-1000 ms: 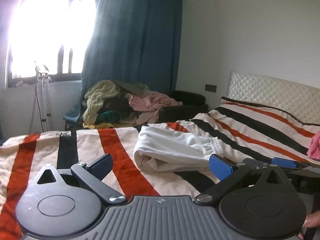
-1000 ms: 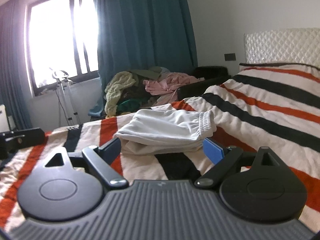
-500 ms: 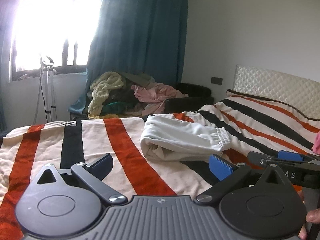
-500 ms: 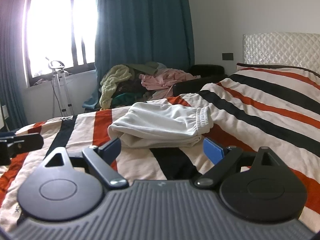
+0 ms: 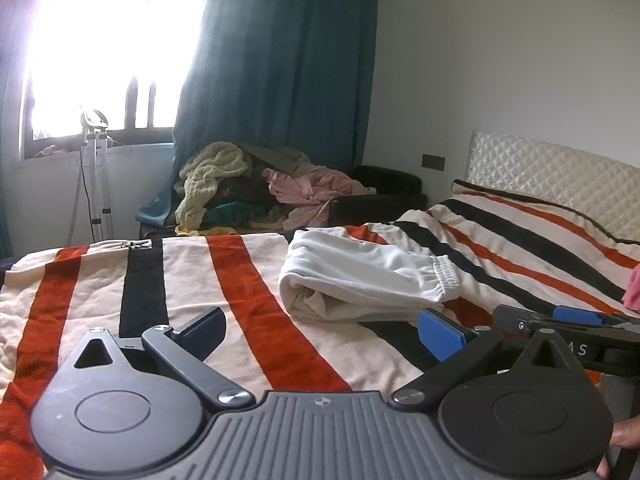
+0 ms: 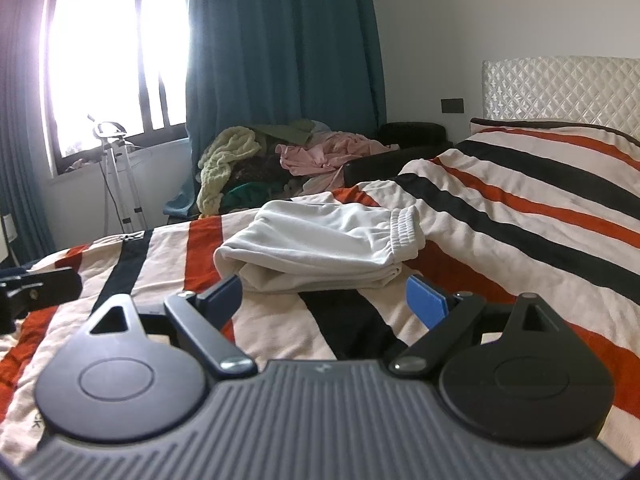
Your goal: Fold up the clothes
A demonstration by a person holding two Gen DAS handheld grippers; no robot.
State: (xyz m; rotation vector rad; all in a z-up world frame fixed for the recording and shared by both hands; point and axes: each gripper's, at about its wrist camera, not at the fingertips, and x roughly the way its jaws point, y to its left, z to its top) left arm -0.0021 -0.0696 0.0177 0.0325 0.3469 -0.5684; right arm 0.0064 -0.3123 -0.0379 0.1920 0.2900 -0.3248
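Observation:
A folded white garment with an elastic waistband (image 5: 360, 276) (image 6: 316, 246) lies on the striped bedspread (image 5: 248, 284) (image 6: 520, 216). My left gripper (image 5: 326, 326) hovers over the bed short of the garment, jaws wide apart and empty. My right gripper (image 6: 324, 300) sits just in front of the garment's near edge, also open with nothing between its fingers. The right gripper also shows at the right edge of the left wrist view (image 5: 568, 320). Part of the left gripper shows at the left edge of the right wrist view (image 6: 36, 292).
A heap of loose clothes (image 5: 256, 188) (image 6: 280, 160) is piled on a dark seat beyond the bed, under a teal curtain (image 5: 280, 80). A quilted headboard (image 5: 552, 176) stands at the right. A pink item (image 5: 632, 288) lies at the bed's right edge. A metal stand (image 5: 96, 176) is by the window.
Both views have tilted and shifted slightly, so the garment sits a little lower and further right in the left wrist view. Both grippers stay open; the garment has not moved.

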